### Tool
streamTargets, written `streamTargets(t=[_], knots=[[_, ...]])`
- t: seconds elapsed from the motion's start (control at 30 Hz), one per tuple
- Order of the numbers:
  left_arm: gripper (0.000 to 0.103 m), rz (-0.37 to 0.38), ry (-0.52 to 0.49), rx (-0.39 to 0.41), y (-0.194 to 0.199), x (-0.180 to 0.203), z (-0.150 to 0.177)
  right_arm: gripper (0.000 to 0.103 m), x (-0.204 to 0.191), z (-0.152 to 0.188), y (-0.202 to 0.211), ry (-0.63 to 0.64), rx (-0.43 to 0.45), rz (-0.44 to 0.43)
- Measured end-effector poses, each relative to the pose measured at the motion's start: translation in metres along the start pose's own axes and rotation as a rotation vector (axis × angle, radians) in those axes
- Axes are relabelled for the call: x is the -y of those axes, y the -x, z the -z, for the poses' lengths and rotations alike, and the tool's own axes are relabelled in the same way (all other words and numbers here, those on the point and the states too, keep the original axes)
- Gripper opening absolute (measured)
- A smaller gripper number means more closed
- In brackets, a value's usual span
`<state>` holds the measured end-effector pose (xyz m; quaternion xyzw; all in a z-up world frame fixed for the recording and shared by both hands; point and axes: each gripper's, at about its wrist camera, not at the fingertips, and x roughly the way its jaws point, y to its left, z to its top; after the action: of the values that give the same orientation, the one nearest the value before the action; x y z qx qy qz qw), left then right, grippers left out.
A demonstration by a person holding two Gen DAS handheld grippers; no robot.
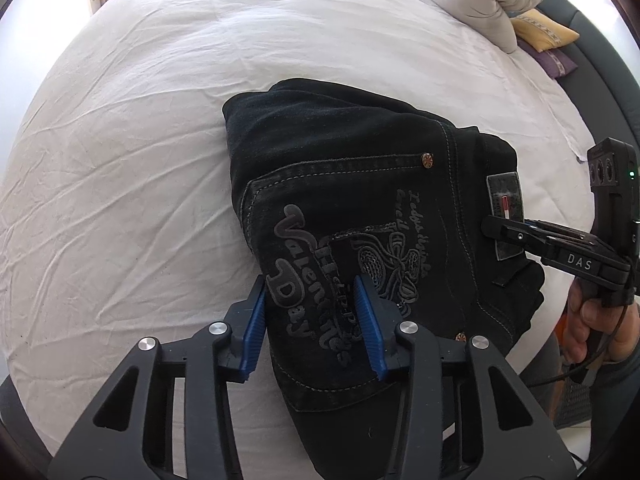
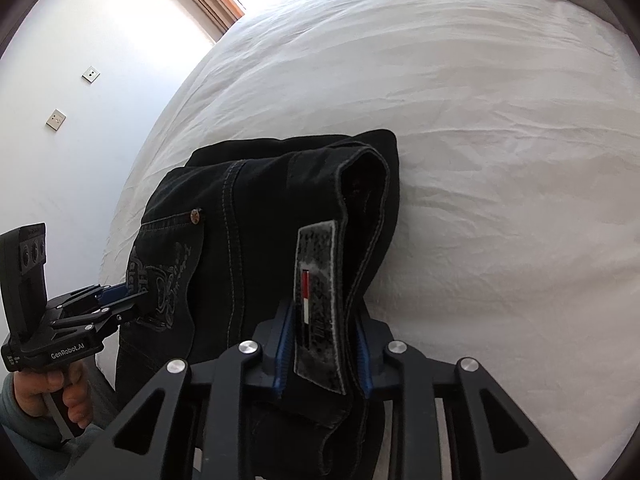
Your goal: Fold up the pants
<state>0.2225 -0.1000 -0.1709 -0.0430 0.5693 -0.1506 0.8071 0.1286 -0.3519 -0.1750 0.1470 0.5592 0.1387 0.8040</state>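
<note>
Both hand-held grippers, left (image 1: 316, 320) and right (image 2: 324, 344), pinch the folded black jeans (image 1: 360, 184) on the bed (image 1: 140, 140); lift evenly, keeping layers aligned.

Black jeans (image 1: 360, 184) lie folded into a thick bundle on the white bed, embroidered back pocket facing up.

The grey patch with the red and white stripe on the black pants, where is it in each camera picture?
Left wrist view: the grey patch sits at the right, on the waistband of the black pants, with the right gripper at it.
Right wrist view: the patch is low in the middle, between the right gripper's blue pads.
Shared landmark: the copper rivet at the pocket corner.
</note>
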Motion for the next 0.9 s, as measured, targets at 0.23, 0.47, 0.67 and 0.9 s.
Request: streamTargets(t=[0.23,0.47,0.67,0.9], knots=[[0.031,0.012,-0.004,0.013,0.004,-0.004,0.002,0.022,-0.018,0.002,0.012,0.062,0.042,0.066],[0.024,0.046,0.009,0.04,0.027,-0.01,0.001,0.017,-0.051,0.0,0.033,0.153,0.106,0.114],[0.022,0.051,0.023,0.109,0.061,-0.021,-0.012,0.017,-0.08,-0.016,0.057,0.201,0.173,0.104],[0.022,0.004,0.021,0.211,0.103,-0.048,-0.046,0.016,-0.107,-0.053,0.064,0.252,0.239,0.081]])
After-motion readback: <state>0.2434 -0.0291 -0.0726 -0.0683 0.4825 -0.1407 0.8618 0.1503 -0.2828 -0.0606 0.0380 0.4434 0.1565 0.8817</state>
